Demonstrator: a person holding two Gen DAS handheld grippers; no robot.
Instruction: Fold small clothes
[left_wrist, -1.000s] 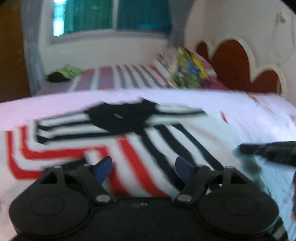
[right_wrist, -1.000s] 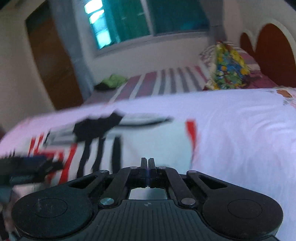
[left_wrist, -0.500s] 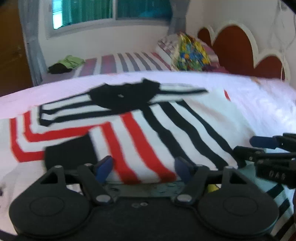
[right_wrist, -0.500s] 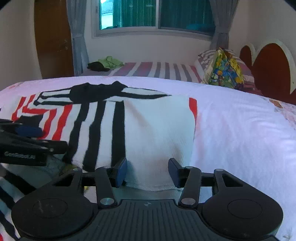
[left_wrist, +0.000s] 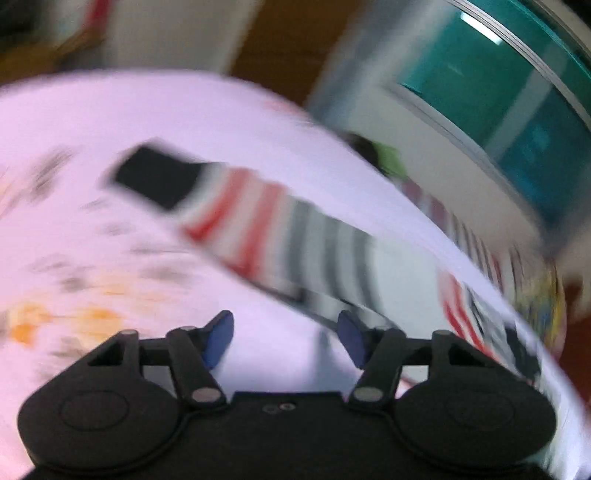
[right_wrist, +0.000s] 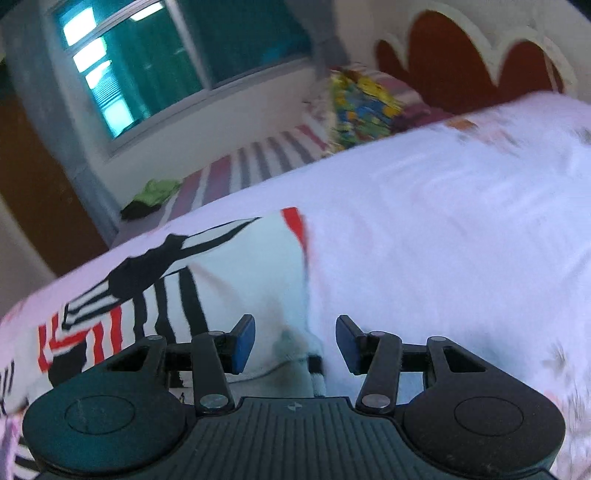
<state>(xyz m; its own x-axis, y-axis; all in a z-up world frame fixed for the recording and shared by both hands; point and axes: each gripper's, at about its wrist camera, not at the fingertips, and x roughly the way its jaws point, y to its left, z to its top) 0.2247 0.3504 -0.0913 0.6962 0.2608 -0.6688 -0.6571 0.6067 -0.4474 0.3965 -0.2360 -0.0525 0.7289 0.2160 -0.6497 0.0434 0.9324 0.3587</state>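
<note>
One garment in play: striped shirt (right_wrist: 236, 280), white with black and red stripes and a black collar patch, lying flat on the pale pink bedsheet (right_wrist: 443, 229). Right wrist view has it running from 9 o'clock to centre, its right edge folded, with a red strip showing at 12 o'clock of the fold.

Right gripper (right_wrist: 295, 339): jaws apart, blue pads clear, the shirt's near hem corner in the gap but not pinched. It opened within the last second and has held that width since.

Left wrist view is heavily motion-blurred and rolled. Left gripper (left_wrist: 284, 339): jaws apart and just been closing, bare sheet between the pads, nothing gripped. Shirt (left_wrist: 295, 236) sits at 12 to 2 o'clock of it, black cuff end toward 10 o'clock.

Beyond the bed: second bed with a striped cover (right_wrist: 258, 162), green cloth (right_wrist: 159, 190) on it, colourful pillow (right_wrist: 362, 103) at 1 o'clock, teal-curtained window (right_wrist: 166, 66) at 11 o'clock, scalloped headboard (right_wrist: 461, 62) at 2 o'clock.
</note>
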